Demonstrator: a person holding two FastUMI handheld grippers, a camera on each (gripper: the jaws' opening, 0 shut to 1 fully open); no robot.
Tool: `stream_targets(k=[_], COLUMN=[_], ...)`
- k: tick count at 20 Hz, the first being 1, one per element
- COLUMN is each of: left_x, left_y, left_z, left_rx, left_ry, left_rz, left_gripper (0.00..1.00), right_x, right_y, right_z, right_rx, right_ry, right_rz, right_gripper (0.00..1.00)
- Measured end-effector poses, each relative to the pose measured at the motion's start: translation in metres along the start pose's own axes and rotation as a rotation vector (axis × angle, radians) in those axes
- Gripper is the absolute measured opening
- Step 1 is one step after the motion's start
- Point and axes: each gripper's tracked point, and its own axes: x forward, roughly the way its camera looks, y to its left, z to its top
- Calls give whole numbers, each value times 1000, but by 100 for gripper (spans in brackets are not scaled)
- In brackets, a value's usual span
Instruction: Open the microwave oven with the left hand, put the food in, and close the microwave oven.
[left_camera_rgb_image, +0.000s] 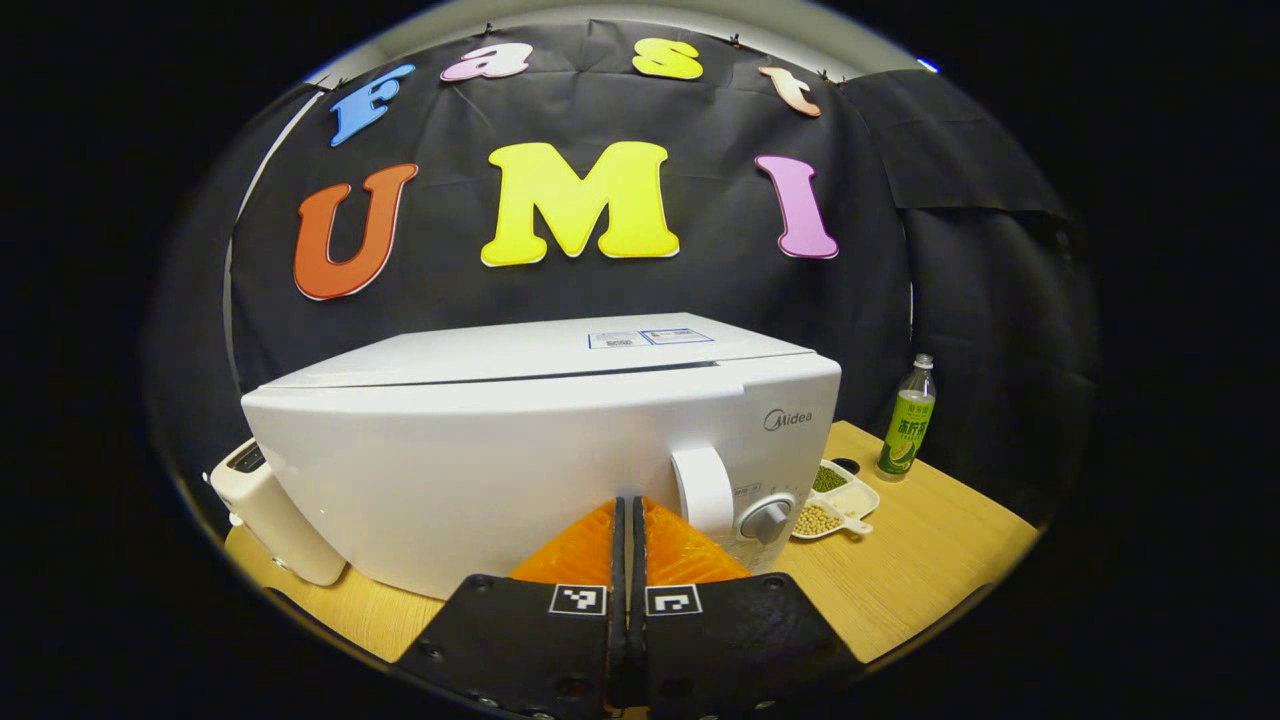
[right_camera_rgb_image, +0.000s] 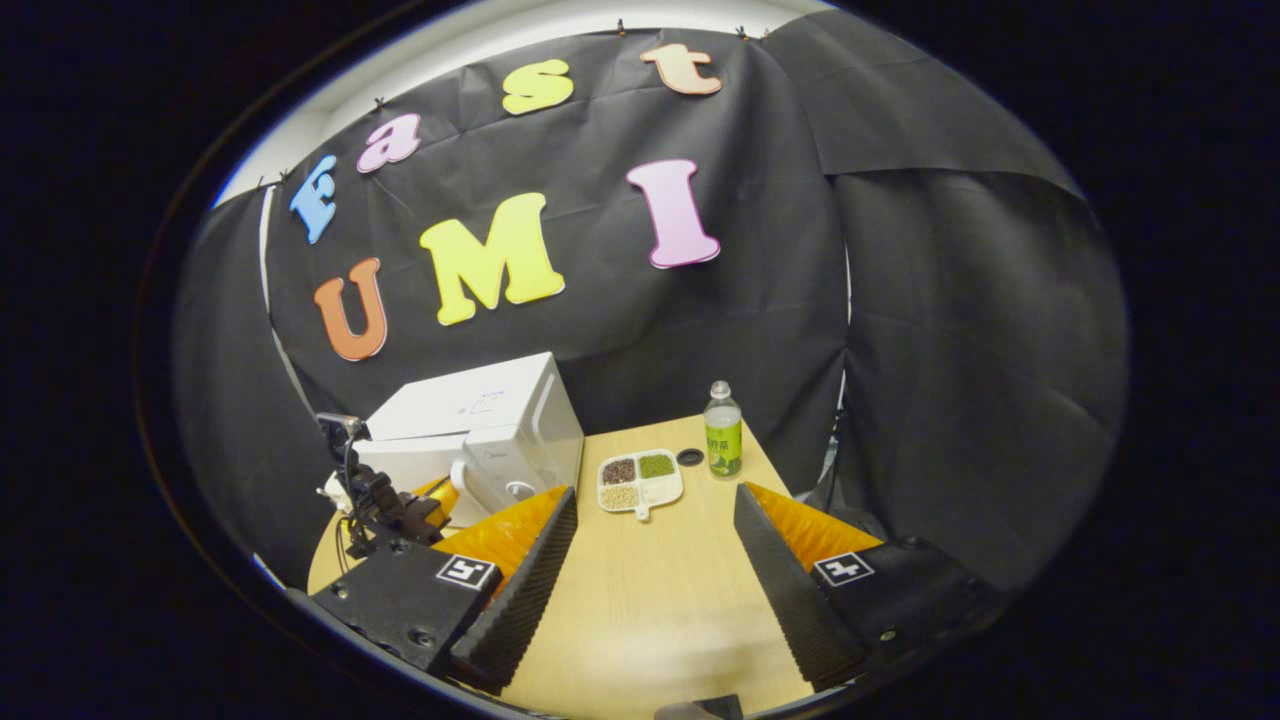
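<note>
While the wooden worktop (right_camera_rgb_image: 660, 590) fills the lower half of the right gripper view, the white microwave oven (left_camera_rgb_image: 520, 440) stands door shut at the centre of the left gripper view, its round handle (left_camera_rgb_image: 703, 488) at about 4 o'clock on the front. The left hand-held gripper (left_camera_rgb_image: 628, 520) points at that door with fingers pressed together on nothing, and the right hand-held gripper (right_camera_rgb_image: 655, 520) is spread wide. The divided food dish (right_camera_rgb_image: 640, 480) lies at 12 o'clock between its fingers, a green bottle (right_camera_rgb_image: 722, 432) at 1 o'clock.

White microwave (left_camera_rgb_image: 520, 440) shut on table; divided food tray (left_camera_rgb_image: 838, 500) beside it.
</note>
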Motion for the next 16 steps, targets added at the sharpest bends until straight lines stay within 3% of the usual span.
stream_targets(k=[7,8,11,12,14,15,16], left_x=[4,11,4,0,-9,-11,-22], left_y=[0,1,-4,-6,-9,-8,1], left_z=[1,1,-16,-15,-13,-13,-11], left_rx=[-7,7,-3,0,-1,-2,13], left_ry=[8,-3,57,55,53,47,55], left_rz=[19,23,21,21,16,28,58], left_gripper=[0,0,0,0,0,0,10], right_x=[7,7,8,8,8,8,7], right_y=[12,15,22,23,24,25,27], right_z=[1,3,5,9,14,16,16], right_rx=[-5,-12,-23,-28,-36,-35,-34], right_ry=[7,2,-5,-16,-38,-45,-50], right_rz=[27,30,45,46,43,42,46], right_gripper=[100,91,91,100,100,91,100])
